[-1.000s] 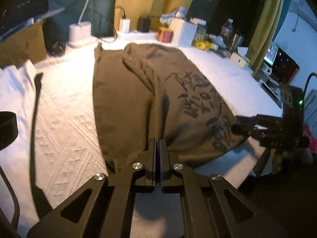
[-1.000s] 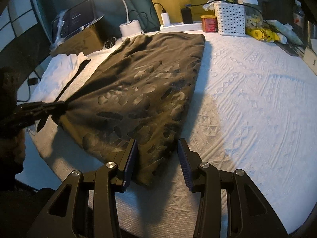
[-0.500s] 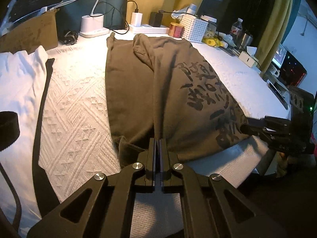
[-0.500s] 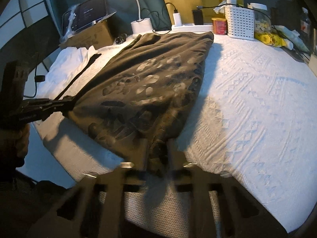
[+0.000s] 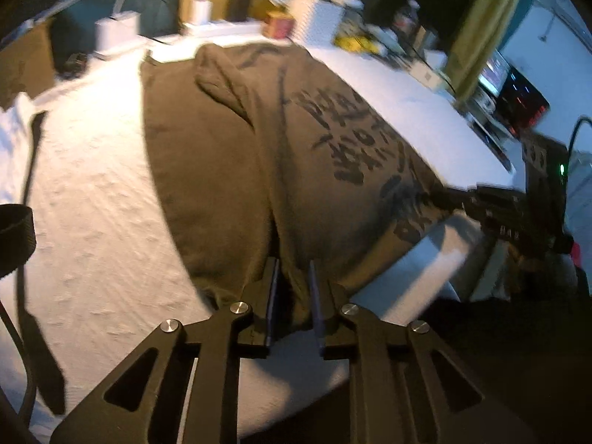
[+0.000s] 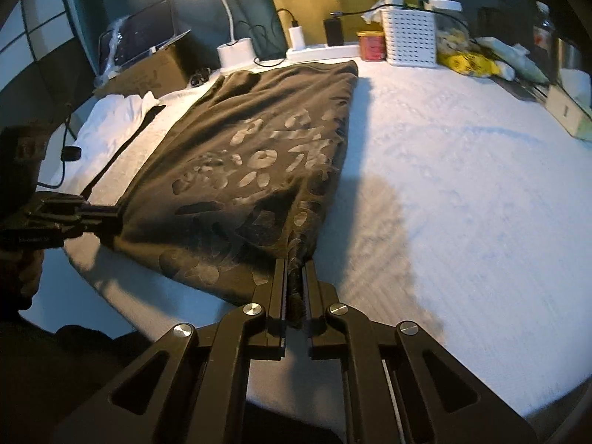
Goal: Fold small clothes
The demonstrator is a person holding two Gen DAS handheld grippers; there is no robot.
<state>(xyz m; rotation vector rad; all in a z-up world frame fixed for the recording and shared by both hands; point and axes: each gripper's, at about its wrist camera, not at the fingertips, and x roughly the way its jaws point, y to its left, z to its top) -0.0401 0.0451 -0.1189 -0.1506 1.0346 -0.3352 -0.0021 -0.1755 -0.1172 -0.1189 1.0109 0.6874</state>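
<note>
Brown garment with a dark printed pattern lies flat on the white textured bedspread, running from the lower centre of the left wrist view up toward the cluttered back edge. In the right wrist view the same garment fills the centre-left of the frame.

Left gripper: jaws have just been opening. They stand slightly apart at the near hem, cloth bunched in the gap; whether the pads still press on it I cannot tell, frame is blurred.

Right gripper: jaws have just been closing and are now clamped on the near right corner of the garment, a roll of fabric pinched between the pads. It also shows at the right edge of the left wrist view, at the garment's corner.

White cloth lies at left, beside the garment. Lamp base, white perforated basket and red tin stand along the back edge.
</note>
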